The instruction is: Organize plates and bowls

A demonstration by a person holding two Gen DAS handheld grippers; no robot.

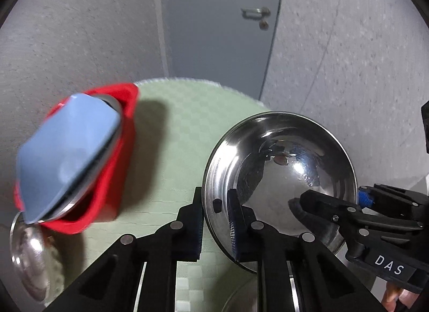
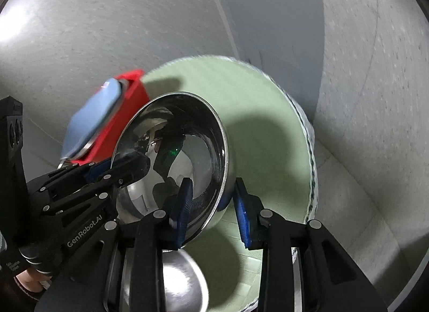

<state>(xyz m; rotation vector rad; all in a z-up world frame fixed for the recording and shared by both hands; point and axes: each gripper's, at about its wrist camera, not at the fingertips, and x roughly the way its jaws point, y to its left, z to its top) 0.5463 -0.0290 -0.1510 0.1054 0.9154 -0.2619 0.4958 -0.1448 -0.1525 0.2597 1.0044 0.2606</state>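
Observation:
A shiny steel bowl (image 1: 281, 151) is tilted above the round table, held from both sides. My left gripper (image 1: 215, 204) is shut on its left rim, one pad inside and one outside. My right gripper (image 1: 332, 199) is shut on the opposite rim. In the right wrist view the bowl (image 2: 187, 135) has its wall between my right gripper's (image 2: 214, 204) blue pads, and my left gripper (image 2: 126, 164) clamps the far rim. A red rack (image 1: 118, 172) at the left holds a blue plate (image 1: 67, 156) standing on edge, with a steel plate behind it.
The table wears a pale green checked cloth (image 1: 171, 151). A second steel bowl (image 1: 26, 253) lies by the rack at the table's left edge, and another steel bowl (image 2: 182, 279) sits below my grippers. A grey door (image 1: 214, 30) and speckled walls stand behind.

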